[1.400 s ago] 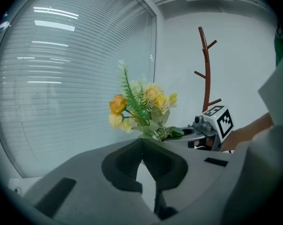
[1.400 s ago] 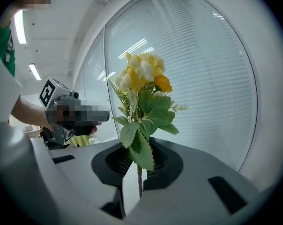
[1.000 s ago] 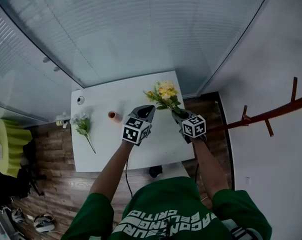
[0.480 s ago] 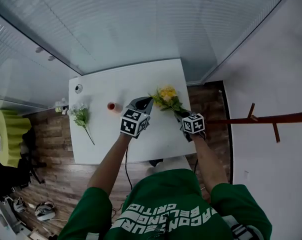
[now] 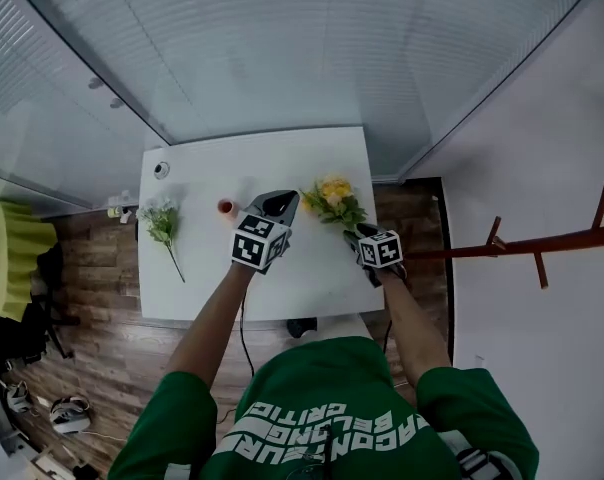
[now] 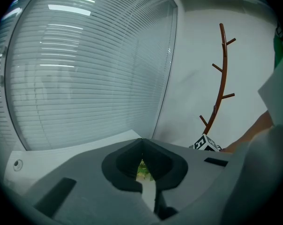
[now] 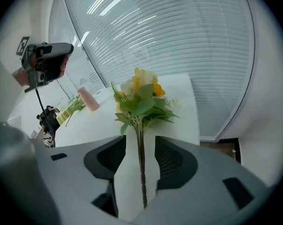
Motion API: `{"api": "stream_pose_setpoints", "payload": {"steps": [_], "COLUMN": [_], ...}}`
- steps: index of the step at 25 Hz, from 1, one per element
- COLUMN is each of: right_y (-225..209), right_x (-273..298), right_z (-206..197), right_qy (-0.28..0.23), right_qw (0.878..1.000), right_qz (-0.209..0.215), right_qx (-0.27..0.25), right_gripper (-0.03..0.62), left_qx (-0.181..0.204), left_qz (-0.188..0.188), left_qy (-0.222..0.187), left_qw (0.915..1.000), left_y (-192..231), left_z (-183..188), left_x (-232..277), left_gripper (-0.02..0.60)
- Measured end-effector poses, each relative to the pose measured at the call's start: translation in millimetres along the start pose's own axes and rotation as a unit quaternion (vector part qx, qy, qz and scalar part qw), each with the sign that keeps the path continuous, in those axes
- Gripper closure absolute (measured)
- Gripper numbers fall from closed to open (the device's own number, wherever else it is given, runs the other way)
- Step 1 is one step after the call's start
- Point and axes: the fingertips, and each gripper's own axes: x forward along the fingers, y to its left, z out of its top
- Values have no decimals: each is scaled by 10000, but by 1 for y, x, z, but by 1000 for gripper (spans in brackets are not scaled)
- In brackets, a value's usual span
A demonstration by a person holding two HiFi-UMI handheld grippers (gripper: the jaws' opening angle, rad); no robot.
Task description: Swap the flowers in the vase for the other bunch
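The jaws of the right gripper [image 7: 140, 136] have just opened clear of the stem of the yellow bunch [image 7: 140, 97], which lies between them on the table [image 5: 312, 268], so a careless withdrawal could snag and drag it, while the left gripper [image 6: 142, 146], closed on nothing, could knock the vase [image 5: 225, 206] near its left side.

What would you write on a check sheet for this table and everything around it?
Surface: white table.
Job's things: yellow bunch lying at right; white bunch lying at left; pink vase between, flowerless.
Clutter: small round thing at far corner.
Grippers: left gripper shut, empty; right gripper has just been opening, yellow bunch's stem loose between its jaws.
Cables: dark cable under left arm.
Surroundings: blinds, coat stand, wooden floor.
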Motion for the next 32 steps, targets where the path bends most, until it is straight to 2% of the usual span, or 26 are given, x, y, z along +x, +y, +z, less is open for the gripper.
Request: {"api": "stream_pose_setpoints", "payload": {"steps": [5, 9, 19, 26, 32], "right_y": [-1, 14, 96, 172, 227], "right_x": [-28, -54, -106, -128, -130], "right_z": [19, 49, 139, 178, 203], "right_qy": [-393, -891, -1859, -2331, -2437], "right_qw": [9990, 9955, 9775, 9596, 9479], "right_qz": [-186, -249, -61, 212, 542], "right_qx": [37, -181, -996, -1563, -1978], "right_gripper": [405, 405, 411, 561, 580], "left_qx": [-75, -146, -118, -227, -362], "left_qz": [303, 578, 1331, 1731, 2000], "left_qy": [-176, -368, -707, -860, -987], "left_qw": [9994, 9975, 9885, 9809, 9741], "left_y": [11, 21, 43, 52, 68], "left_z": [0, 3, 14, 3, -1], "left_x": [-36, -73, -168, -223, -257], "left_gripper": [577, 577, 577, 577, 577]}}
